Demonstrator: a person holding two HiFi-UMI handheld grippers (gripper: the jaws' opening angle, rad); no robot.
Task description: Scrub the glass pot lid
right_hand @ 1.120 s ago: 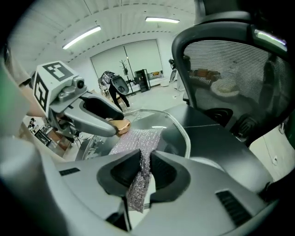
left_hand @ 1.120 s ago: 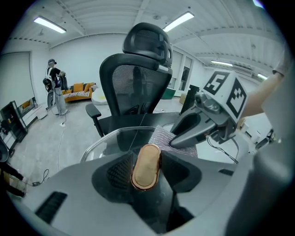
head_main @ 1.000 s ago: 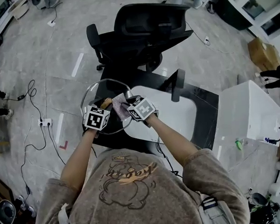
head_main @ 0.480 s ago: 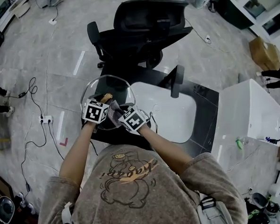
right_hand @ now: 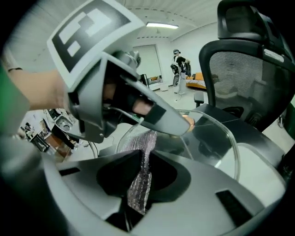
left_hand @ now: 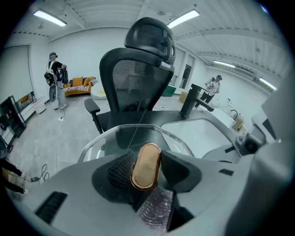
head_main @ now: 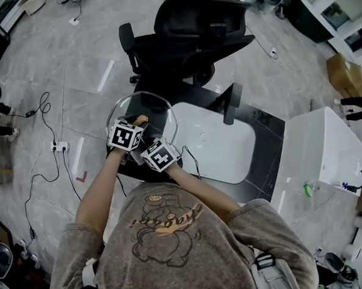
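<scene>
Fingers (left_hand: 119, 172) of the left gripper (left_hand: 146, 174) are clenched on the lid's knob (left_hand: 146, 159), one dark ribbed pad on either side of it. The right gripper (right_hand: 140, 176), just beside the left one and nearer the person, has its jaws pinched together on a silvery scrub cloth (right_hand: 147, 145). A black mesh-backed office chair (head_main: 186, 33) stands on the floor behind the black worktop (head_main: 265, 143). A white sink (head_main: 221, 144) is set into the worktop, with a black tap (head_main: 230, 104) at its far edge. The glass lid (head_main: 153, 106) hangs in the air by its knob at the worktop's far left corner, left of the sink. Part of it lies out over the floor, and it touches nothing beneath it. It is round and clear, with a thin bright rim that shows as an arc in both gripper views. The chair and the worktop's edge can be seen through the pane. It is tilted, with the knob side turned toward the grippers. The knob is an oblong, copper-brown piece with rounded ends. The cloth is a crinkled, glittering strip that rises from the right gripper's jaws to the lid's near rim, just below the left gripper's fingers. Whether it presses on the glass cannot be told.
</scene>
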